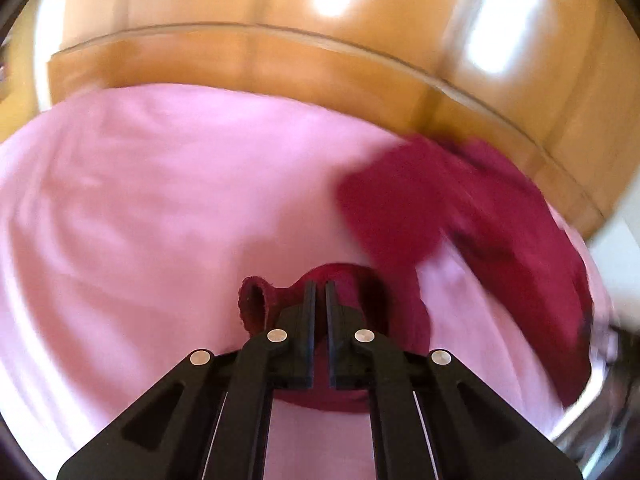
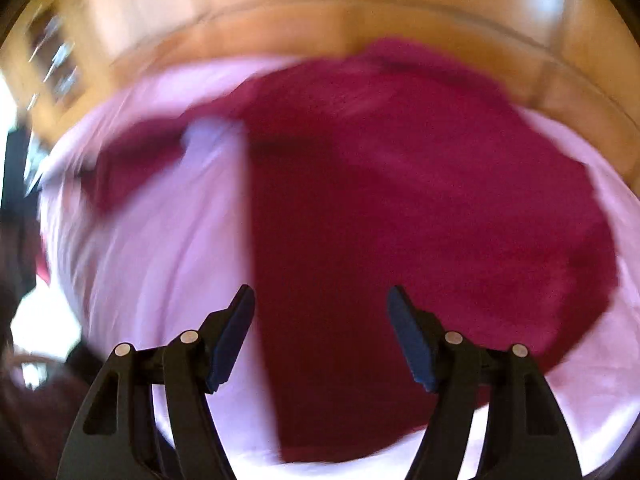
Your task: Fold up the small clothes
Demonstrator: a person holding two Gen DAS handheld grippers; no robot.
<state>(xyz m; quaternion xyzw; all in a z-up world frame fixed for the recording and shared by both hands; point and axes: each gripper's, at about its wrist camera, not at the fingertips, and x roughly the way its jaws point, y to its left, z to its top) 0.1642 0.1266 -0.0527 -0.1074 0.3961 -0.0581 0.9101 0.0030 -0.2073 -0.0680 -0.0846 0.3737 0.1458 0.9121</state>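
Note:
A dark red garment (image 1: 440,208) lies on a pink sheet (image 1: 160,200), blurred, stretching toward the right edge of the left wrist view. My left gripper (image 1: 320,285) is shut on a bunched end of it; a rolled cuff (image 1: 252,300) sticks out just left of the fingers. In the right wrist view the same garment (image 2: 400,200) spreads wide over the sheet (image 2: 160,260), with a straight left edge running down the middle. My right gripper (image 2: 320,296) hovers over its near part, open, with nothing pinched between the fingers.
A wooden board (image 1: 280,56) runs along the far edge of the pink sheet, with wooden floor behind it. The board (image 2: 320,24) also shows in the right wrist view. Dark blurred clutter (image 2: 16,184) sits at the left edge there.

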